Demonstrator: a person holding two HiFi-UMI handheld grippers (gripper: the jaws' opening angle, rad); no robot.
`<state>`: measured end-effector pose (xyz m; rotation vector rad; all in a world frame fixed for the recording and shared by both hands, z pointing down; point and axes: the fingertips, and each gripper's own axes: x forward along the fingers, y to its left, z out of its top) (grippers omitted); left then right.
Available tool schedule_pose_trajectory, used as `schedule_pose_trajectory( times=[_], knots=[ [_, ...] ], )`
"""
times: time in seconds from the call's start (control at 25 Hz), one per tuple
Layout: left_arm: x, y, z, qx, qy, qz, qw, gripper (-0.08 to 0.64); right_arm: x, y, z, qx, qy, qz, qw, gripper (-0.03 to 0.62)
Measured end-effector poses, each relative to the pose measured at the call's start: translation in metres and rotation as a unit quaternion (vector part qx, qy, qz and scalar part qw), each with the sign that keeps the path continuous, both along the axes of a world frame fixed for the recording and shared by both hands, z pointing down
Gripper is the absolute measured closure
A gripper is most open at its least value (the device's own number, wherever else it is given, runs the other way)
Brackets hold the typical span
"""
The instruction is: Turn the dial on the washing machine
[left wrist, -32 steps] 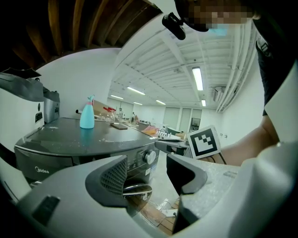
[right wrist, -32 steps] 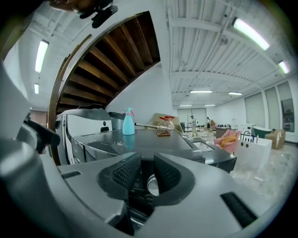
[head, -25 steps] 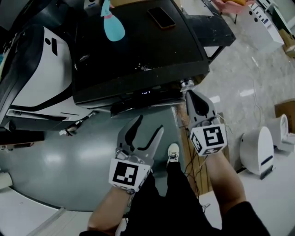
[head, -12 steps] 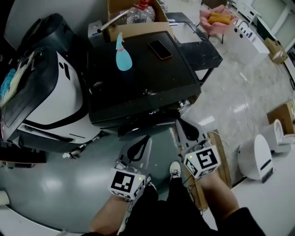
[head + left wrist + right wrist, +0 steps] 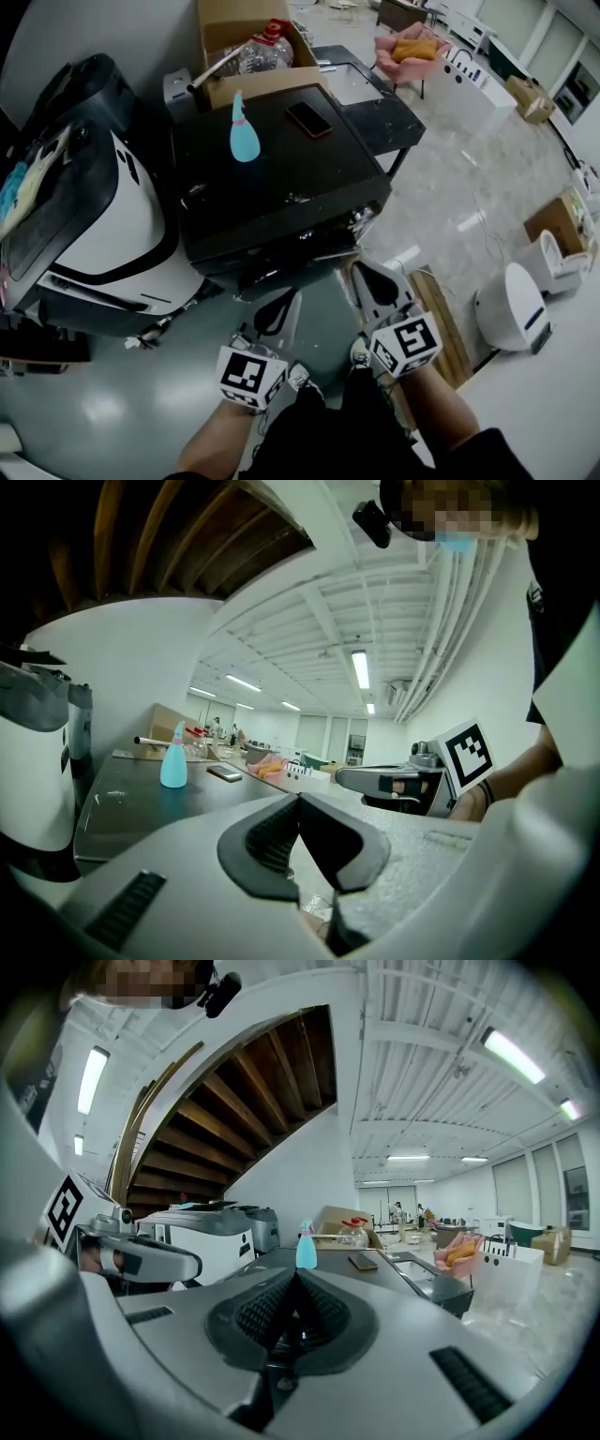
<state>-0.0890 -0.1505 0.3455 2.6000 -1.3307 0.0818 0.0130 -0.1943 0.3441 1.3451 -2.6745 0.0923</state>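
- head view puts the black-topped washing machine (image 5: 281, 178) in the middle; its dial (image 5: 362, 215) is a small silvery knob at the front right corner.
- the left gripper (image 5: 287, 300) sits in front of the machine's front edge, apart from it. left gripper view shows its dark pads (image 5: 267, 836) pressed together with nothing between them; the jaws have just closed.
- the right gripper (image 5: 362, 269) points toward the corner with the dial, near it but not touching. in right gripper view its ribbed pads meet tip to tip and hold nothing.
- a light blue spray bottle (image 5: 244, 131) stands upright on the machine's top, and a dark phone (image 5: 307, 119) lies flat near it, apart.
- a cardboard box (image 5: 234, 56) behind the machine holds a clear jug (image 5: 258, 52) with a red cap.
- a white and black appliance (image 5: 103, 216) stands just beside the machine on the picture's left.
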Motion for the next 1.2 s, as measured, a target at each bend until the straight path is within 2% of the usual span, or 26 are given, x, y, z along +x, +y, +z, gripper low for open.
schedule_pose_trajectory(
  times=[0.32,0.56,1.2],
  knots=[
    [0.009,0.026,-0.003,-0.003,0.007,0.015,0.9999,0.555,0.017,0.034,-0.007,0.009,0.02,0.01,1.0,0.595],
    [0.029,0.05,-0.009,0.003,0.0,0.01,0.9999,0.555,0.043,0.055,-0.018,0.02,0.016,0.011,1.0,0.595],
    [0.126,0.173,-0.024,0.01,-0.032,-0.011,0.9994,0.555,0.126,0.173,-0.03,0.023,-0.016,-0.019,0.999,0.595]
  ],
)
